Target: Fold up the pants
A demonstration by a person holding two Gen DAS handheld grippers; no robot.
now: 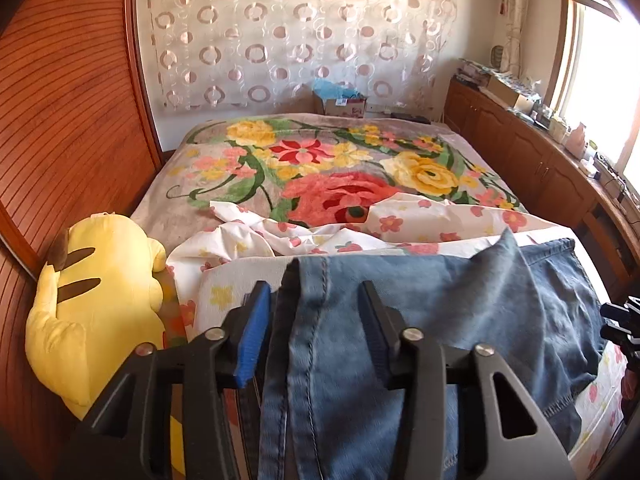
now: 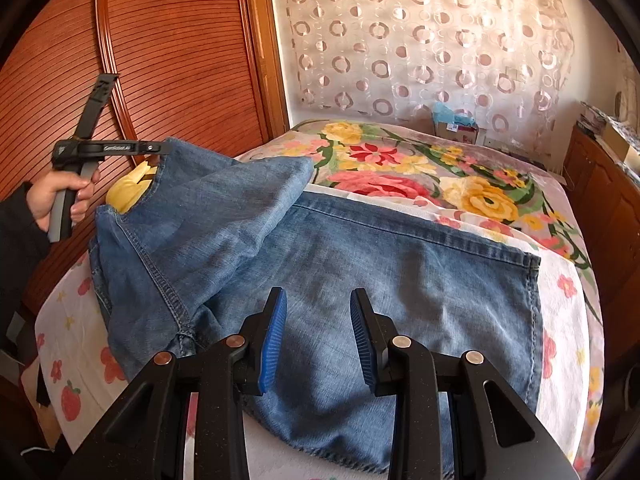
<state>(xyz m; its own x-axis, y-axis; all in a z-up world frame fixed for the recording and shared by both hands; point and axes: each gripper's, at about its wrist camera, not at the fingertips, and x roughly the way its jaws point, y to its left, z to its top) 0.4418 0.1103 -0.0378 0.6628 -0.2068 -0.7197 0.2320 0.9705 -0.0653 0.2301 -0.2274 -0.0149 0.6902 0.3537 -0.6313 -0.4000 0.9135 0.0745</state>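
Blue denim pants (image 2: 380,264) lie across a white flowered sheet (image 2: 560,304) on the bed. My left gripper (image 1: 316,300) has denim (image 1: 320,340) running between its fingers and holds one end lifted; in the right wrist view it (image 2: 160,148) shows at the left, held by a hand, with the raised fabric hanging from it. My right gripper (image 2: 318,312) is open and empty, just above the flat part of the pants. In the left wrist view the pants (image 1: 500,300) spread to the right.
A floral blanket (image 1: 320,160) covers the far half of the bed. A yellow plush toy (image 1: 96,300) lies at the bed's left edge by the wooden wardrobe (image 1: 60,120). A wooden cabinet (image 1: 520,132) with clutter runs along the right under the window.
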